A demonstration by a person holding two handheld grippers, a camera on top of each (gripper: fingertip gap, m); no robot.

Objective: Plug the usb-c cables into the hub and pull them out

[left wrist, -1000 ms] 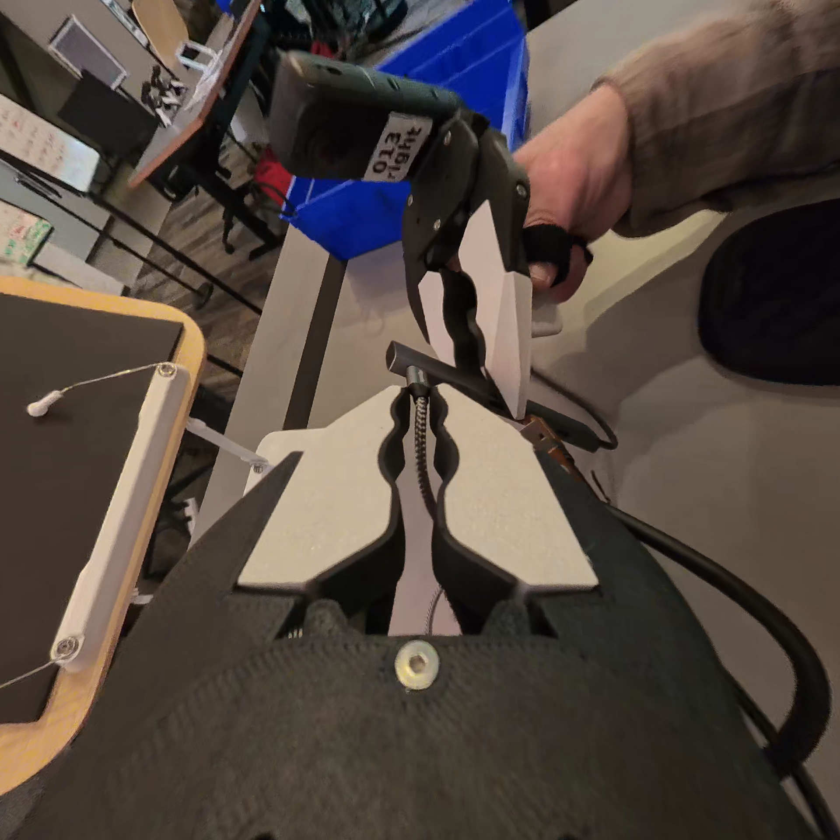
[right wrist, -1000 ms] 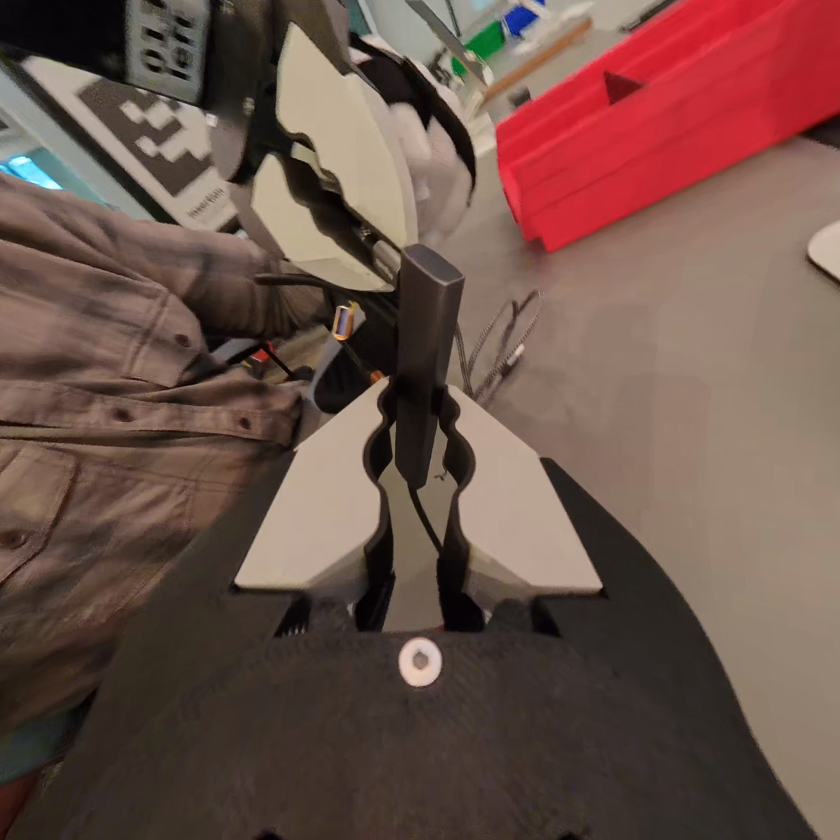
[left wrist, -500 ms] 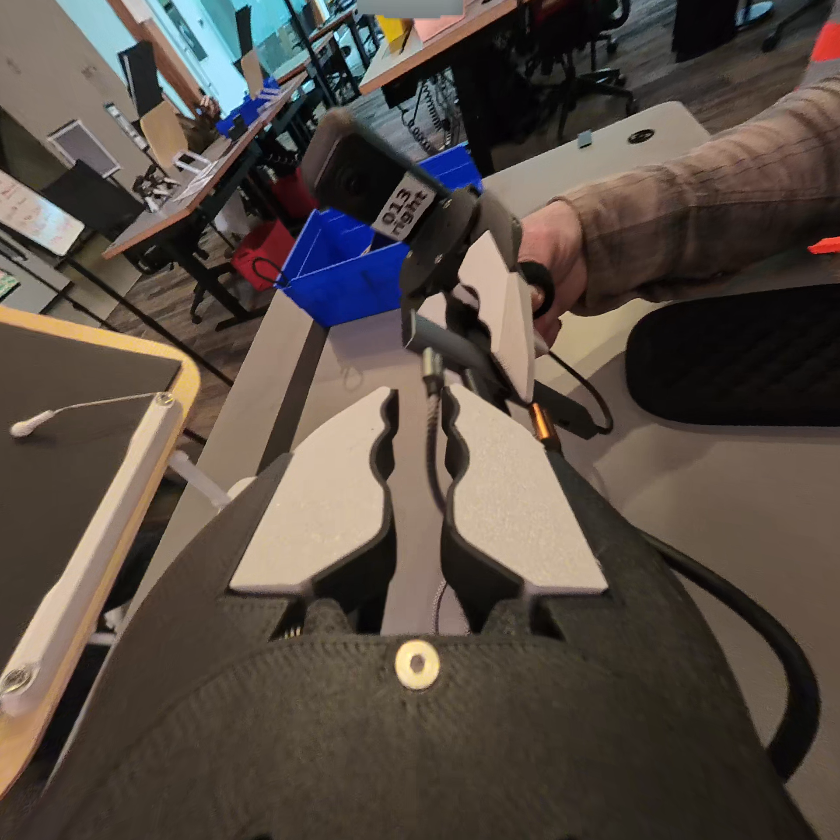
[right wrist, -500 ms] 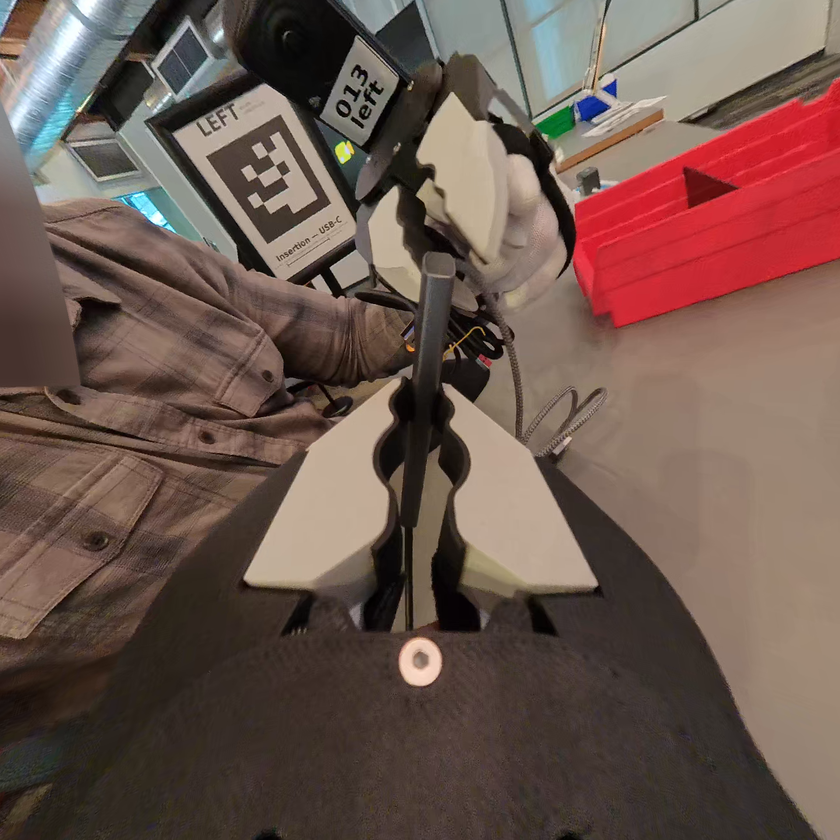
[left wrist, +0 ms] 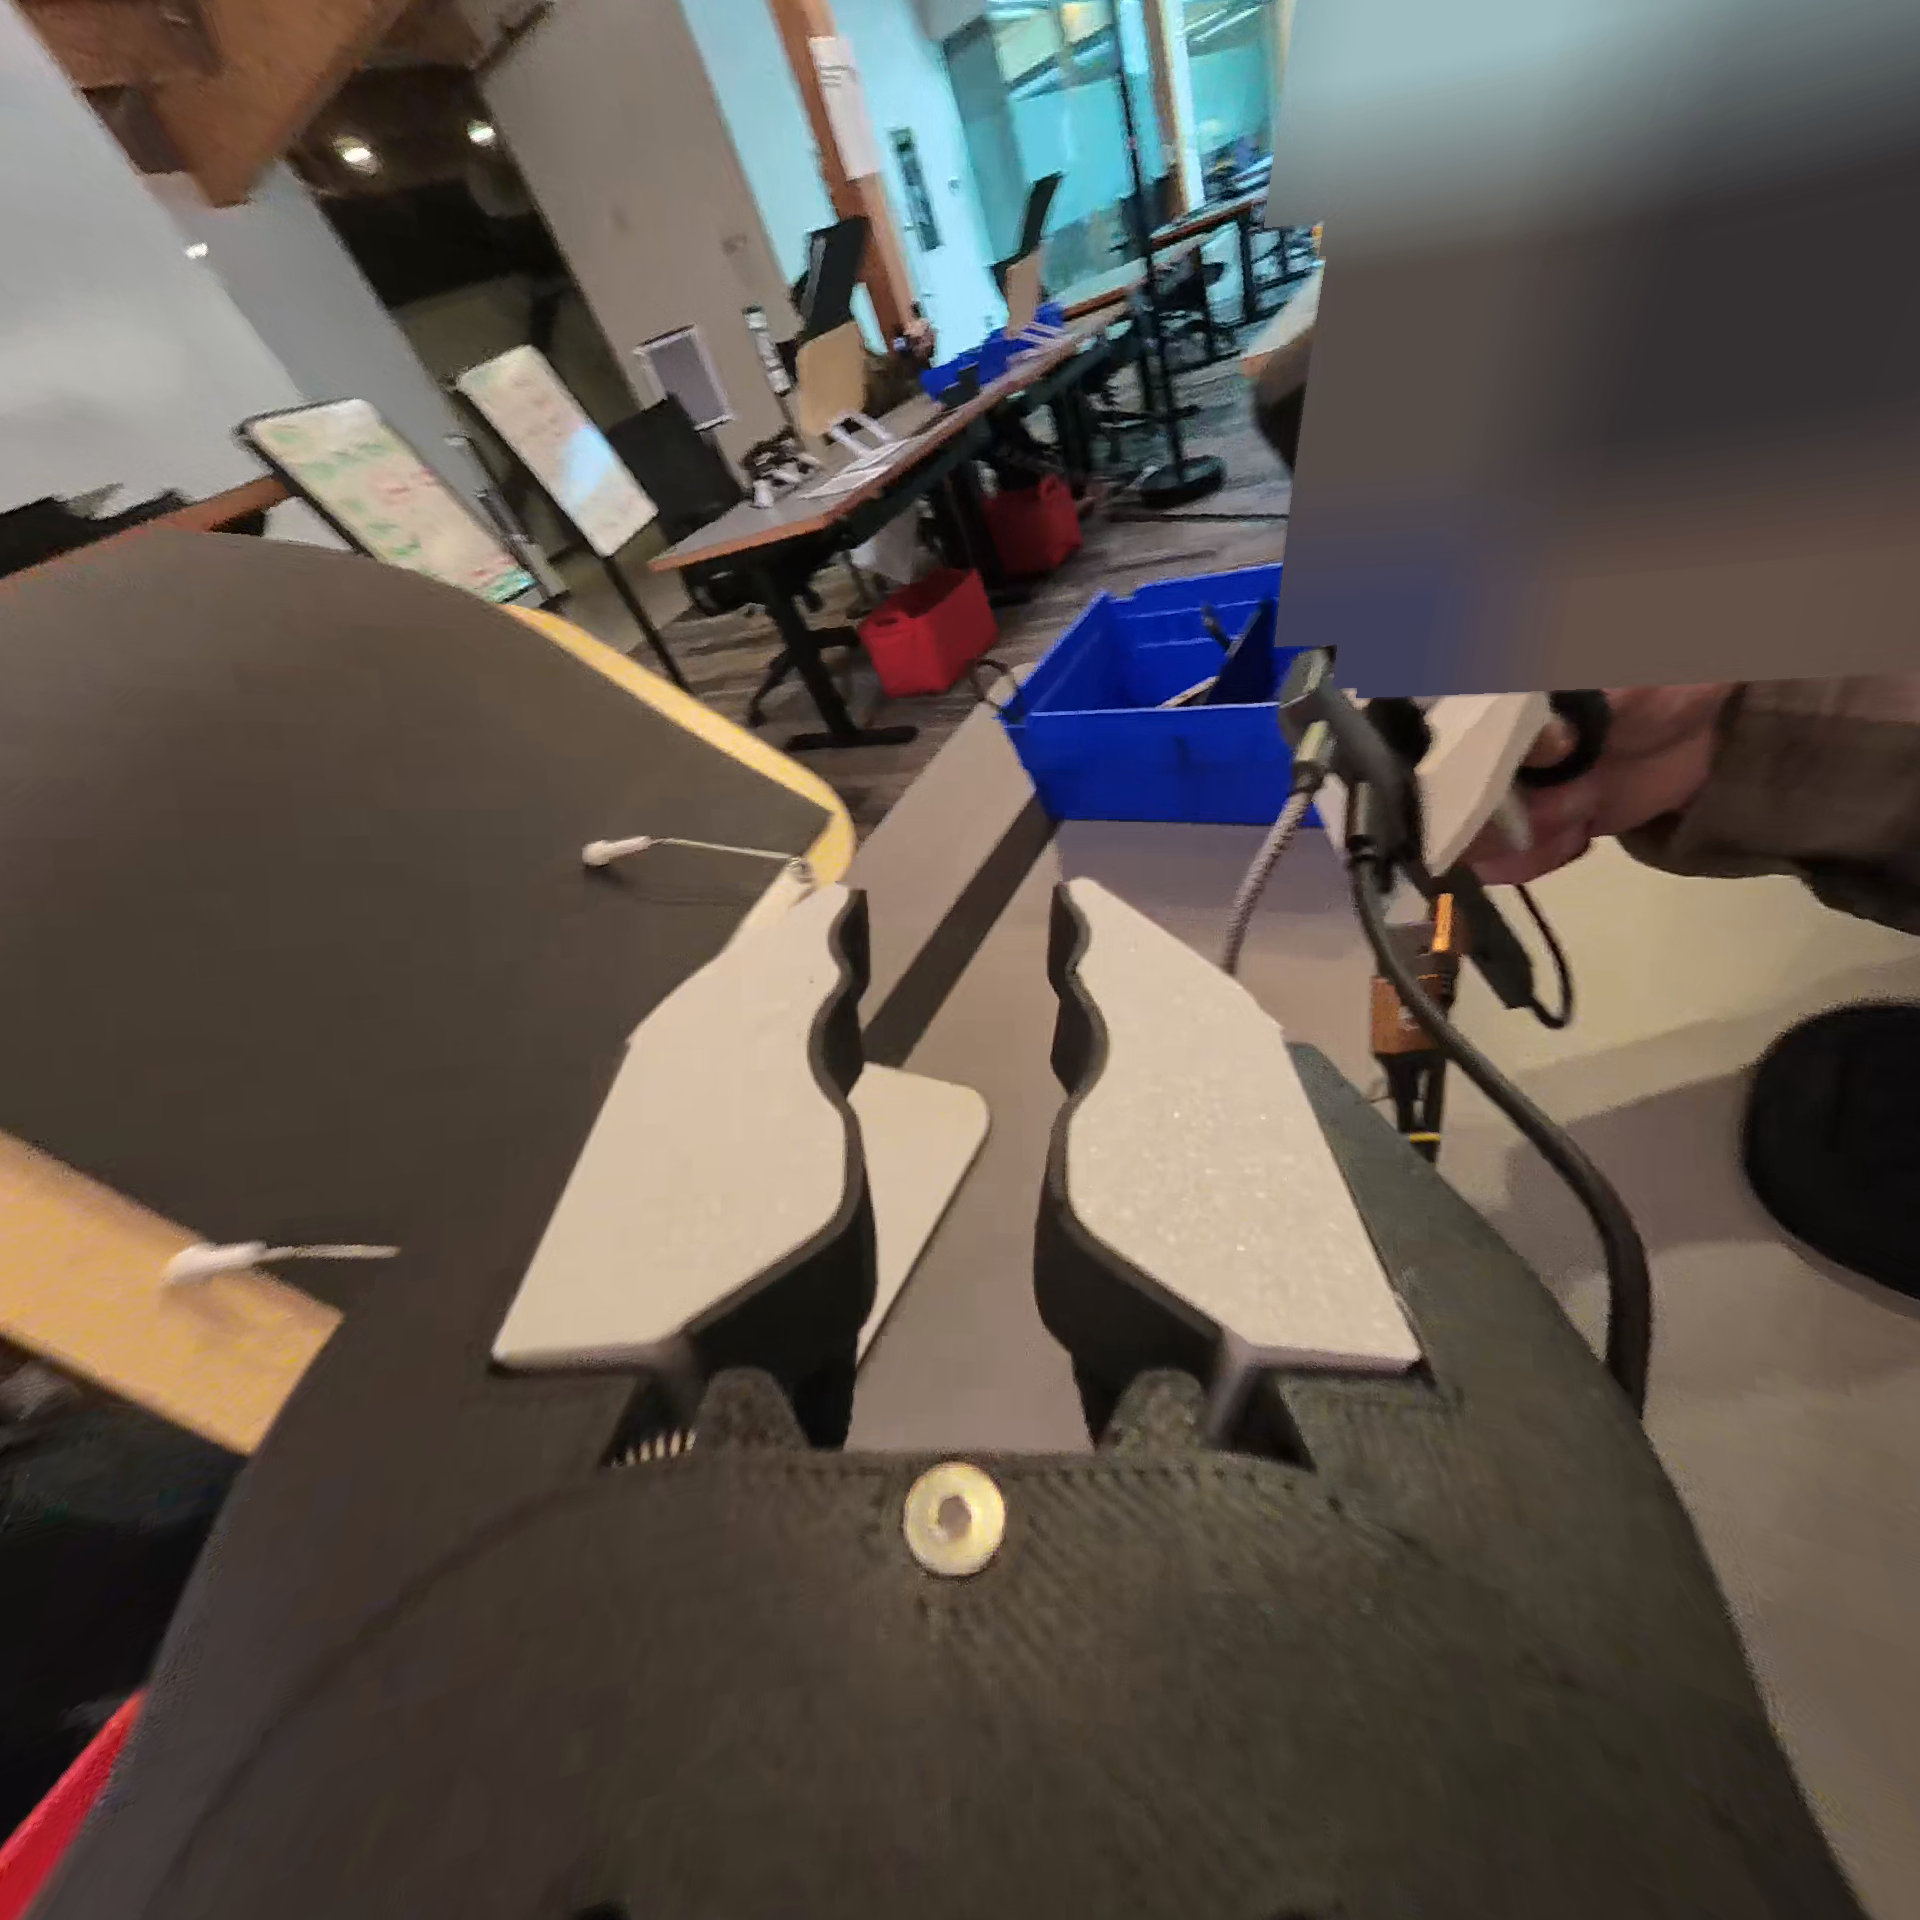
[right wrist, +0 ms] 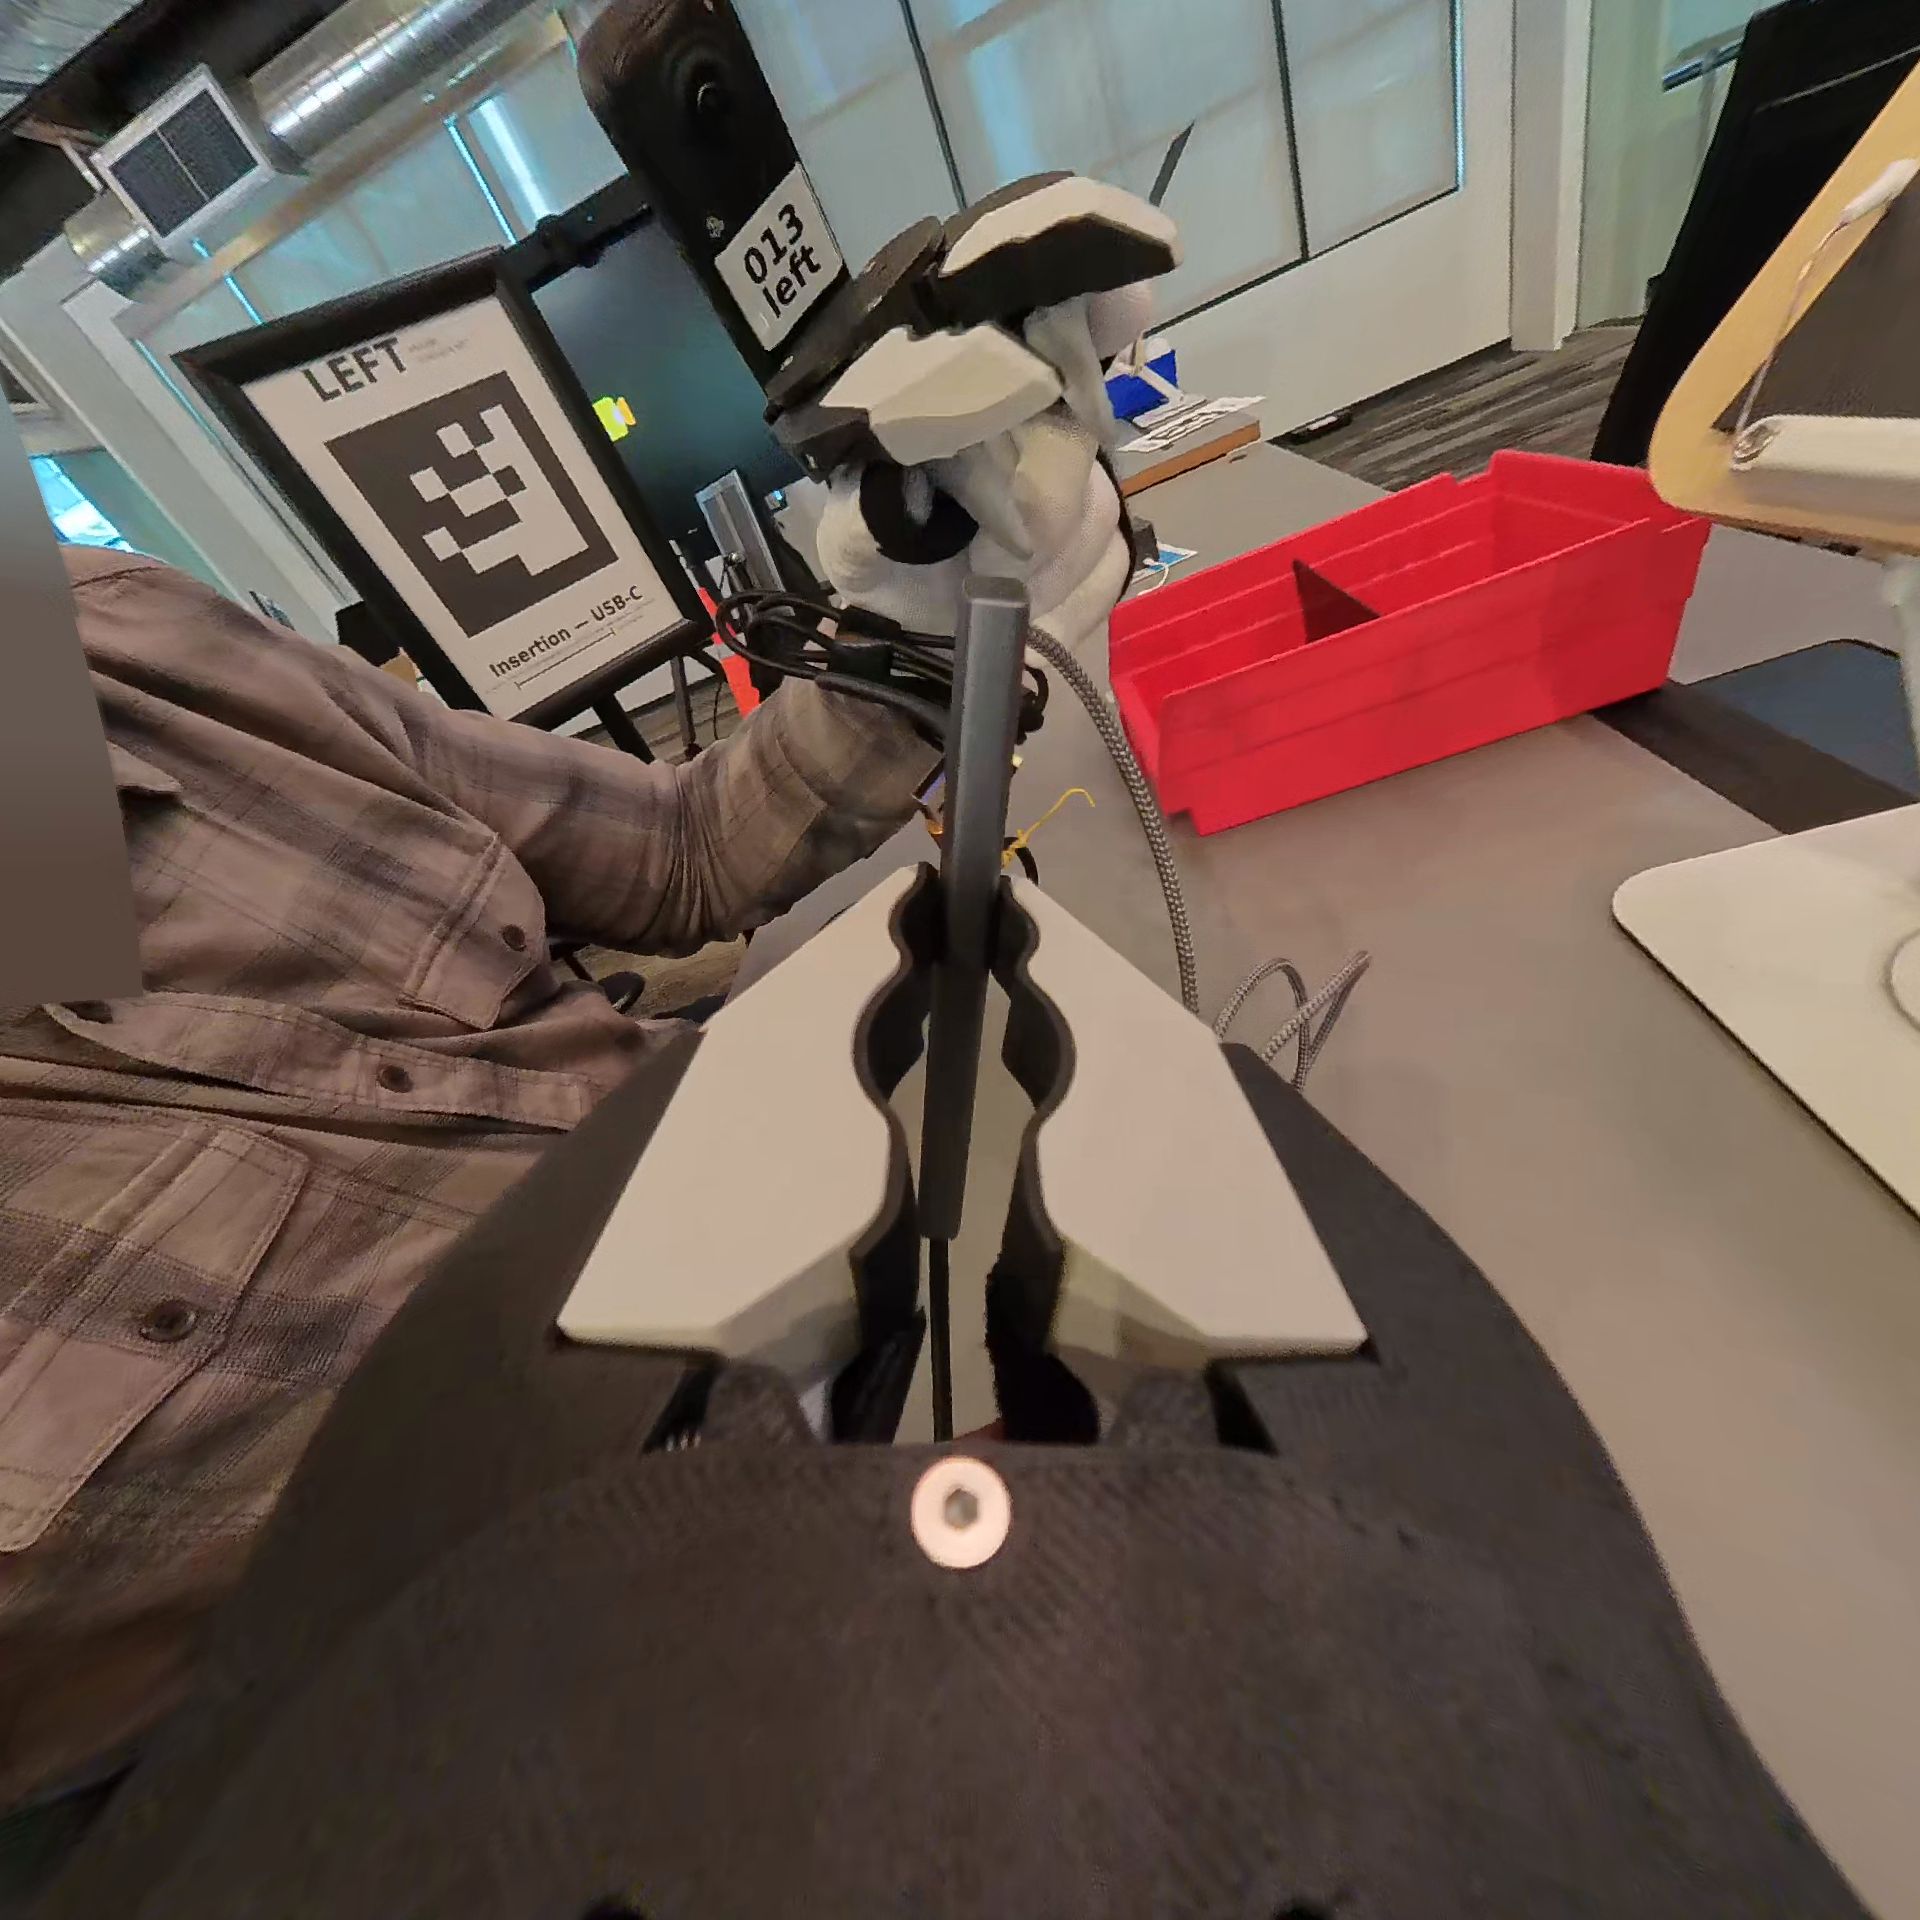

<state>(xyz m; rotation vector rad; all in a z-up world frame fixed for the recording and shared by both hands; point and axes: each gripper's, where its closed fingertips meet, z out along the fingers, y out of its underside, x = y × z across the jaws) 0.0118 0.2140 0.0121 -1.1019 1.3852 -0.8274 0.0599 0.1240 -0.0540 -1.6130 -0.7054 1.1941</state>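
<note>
My left gripper [left wrist: 956,904] is open and empty; only the table shows between its fingers. My right gripper [right wrist: 964,883] is shut on the dark grey hub [right wrist: 977,748], which sticks out past the fingertips. In the left wrist view the hub [left wrist: 1351,748] is at the upper right between the right gripper's fingers [left wrist: 1475,779]. A grey braided usb-c cable [left wrist: 1262,873] hangs from its plug at the hub's far end. In the right wrist view the cable [right wrist: 1138,800] drops to the table in loose loops. The left gripper [right wrist: 977,312] is above and beyond the hub, apart from it.
A blue bin [left wrist: 1153,748] stands at the table's far edge and a red bin [right wrist: 1403,623] beyond the hub. A black board with a yellow rim [left wrist: 312,831] is at the left. A thick black cable [left wrist: 1507,1122], a copper-coloured connector [left wrist: 1403,1018], a white flat base [right wrist: 1787,987] and a person's sleeve [right wrist: 416,831] are close by. My hands' fingertips stand some 12 cm from each other.
My left gripper opened, let go of the braided cable and drew back from the hub. The cable stays at the hub. My right gripper stays shut on the hub.
</note>
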